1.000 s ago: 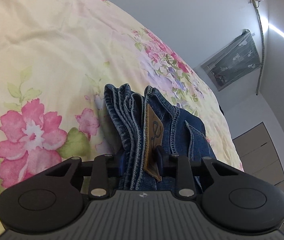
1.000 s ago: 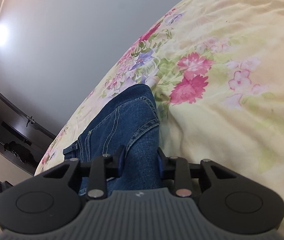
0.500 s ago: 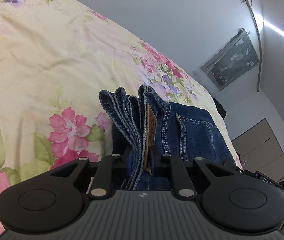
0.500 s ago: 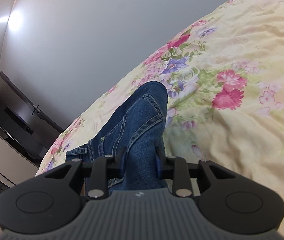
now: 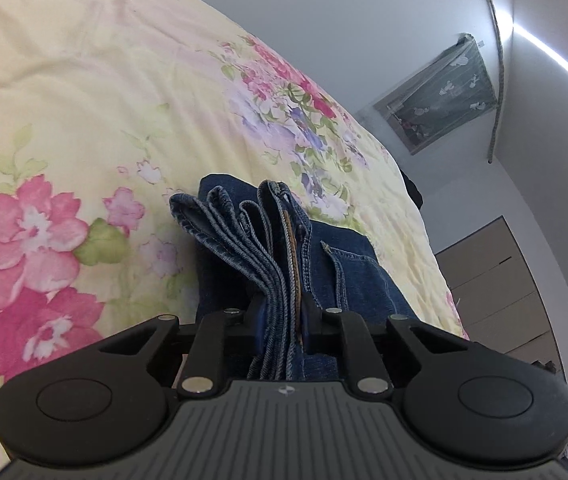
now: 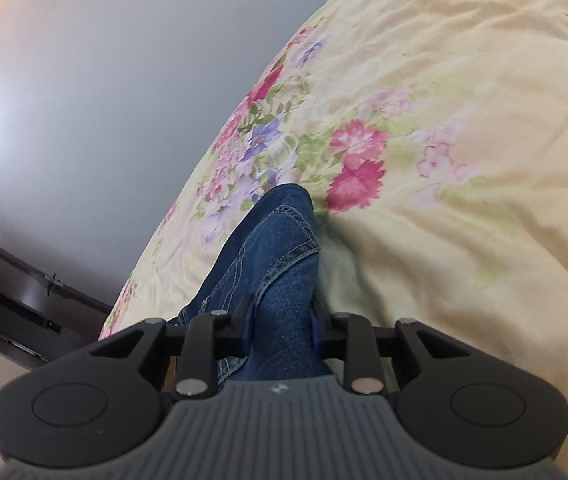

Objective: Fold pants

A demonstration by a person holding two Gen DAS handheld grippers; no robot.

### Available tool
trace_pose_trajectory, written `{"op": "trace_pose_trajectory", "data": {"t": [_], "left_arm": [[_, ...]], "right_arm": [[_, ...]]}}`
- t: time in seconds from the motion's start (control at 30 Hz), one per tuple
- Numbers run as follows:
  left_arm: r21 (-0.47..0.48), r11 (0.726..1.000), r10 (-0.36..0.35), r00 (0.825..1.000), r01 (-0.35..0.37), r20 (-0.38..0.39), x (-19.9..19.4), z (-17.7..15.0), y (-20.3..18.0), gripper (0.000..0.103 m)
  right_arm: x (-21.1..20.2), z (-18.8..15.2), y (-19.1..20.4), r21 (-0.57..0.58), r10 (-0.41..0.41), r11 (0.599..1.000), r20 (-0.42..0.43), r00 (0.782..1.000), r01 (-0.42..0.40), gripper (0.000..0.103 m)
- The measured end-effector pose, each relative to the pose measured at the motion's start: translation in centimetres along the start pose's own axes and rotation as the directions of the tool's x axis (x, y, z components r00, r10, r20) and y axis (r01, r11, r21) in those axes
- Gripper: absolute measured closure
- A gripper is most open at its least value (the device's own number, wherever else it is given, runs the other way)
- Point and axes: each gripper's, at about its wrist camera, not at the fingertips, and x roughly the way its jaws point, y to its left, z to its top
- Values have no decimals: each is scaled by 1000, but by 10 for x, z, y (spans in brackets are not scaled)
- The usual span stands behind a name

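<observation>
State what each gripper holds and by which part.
Left gripper: jeans, by the stacked waistband layers. Right gripper: same jeans, by a bunched fold.

A pale yellow bedspread printed with pink and purple flowers (image 5: 96,92) covers the bed. Behind it rise plain grey walls (image 6: 96,92). A dark-curtained window (image 5: 440,96), a bright light strip (image 5: 556,64) and brown drawer fronts (image 5: 500,280) show beyond.
</observation>
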Motion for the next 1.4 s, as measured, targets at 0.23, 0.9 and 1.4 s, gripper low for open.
{"op": "trace_pose_trajectory", "data": {"t": [0.23,0.9,1.4], "left_arm": [[159,986,-38,999,38,-5,5,14,-16,85],[393,917,47,998,-60,41,27,29,-45,79],[161,978,140,990,-133,-35,38,38,6,46]], "right_arm": [[3,-12,-34,37,46,998,19,999,-47,81],[5,-13,-32,-23,33,999,22,999,-33,80],[9,-12,-30,-36,24,999,14,1000,-24,79]]}}
